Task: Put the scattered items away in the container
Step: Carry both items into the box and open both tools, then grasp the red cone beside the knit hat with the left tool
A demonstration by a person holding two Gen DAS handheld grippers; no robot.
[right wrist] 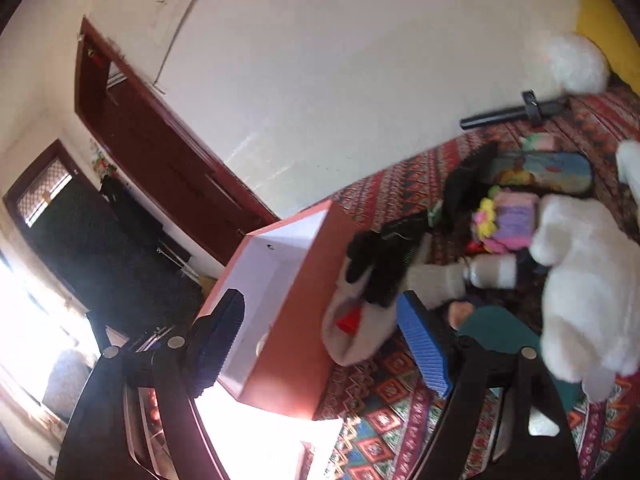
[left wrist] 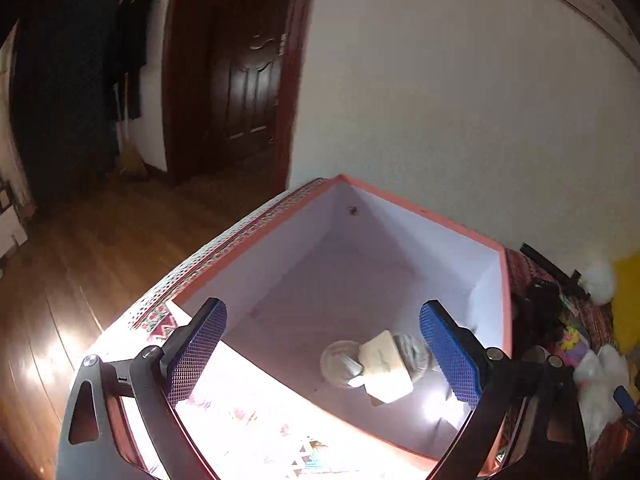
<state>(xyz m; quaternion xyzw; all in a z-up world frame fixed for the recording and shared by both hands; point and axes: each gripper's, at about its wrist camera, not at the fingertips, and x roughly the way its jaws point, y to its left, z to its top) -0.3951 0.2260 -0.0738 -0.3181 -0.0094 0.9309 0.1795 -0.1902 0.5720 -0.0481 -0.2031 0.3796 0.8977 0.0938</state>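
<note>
A red box with a white inside (left wrist: pixel 404 240) stands on a patterned bedspread; it also shows in the right wrist view (right wrist: pixel 296 280). A pale block and a round greyish item (left wrist: pixel 384 364) lie on its floor. My left gripper (left wrist: pixel 324 356) is open and empty above the box's near rim. My right gripper (right wrist: pixel 320 344) is open and empty, straddling the box's right wall. Scattered items lie right of the box: a black glove (right wrist: pixel 376 264), a white sock (right wrist: pixel 360 332), a bottle (right wrist: pixel 492 270), a colourful toy (right wrist: pixel 508 224) and a white plush (right wrist: pixel 580 288).
A white wall stands behind the box. A black rod (right wrist: pixel 504 114) and a pencil case (right wrist: pixel 548 170) lie on the bedspread (right wrist: pixel 384 400) further back. A dark wooden door (left wrist: pixel 240 80) and wooden floor (left wrist: pixel 80 260) lie to the left.
</note>
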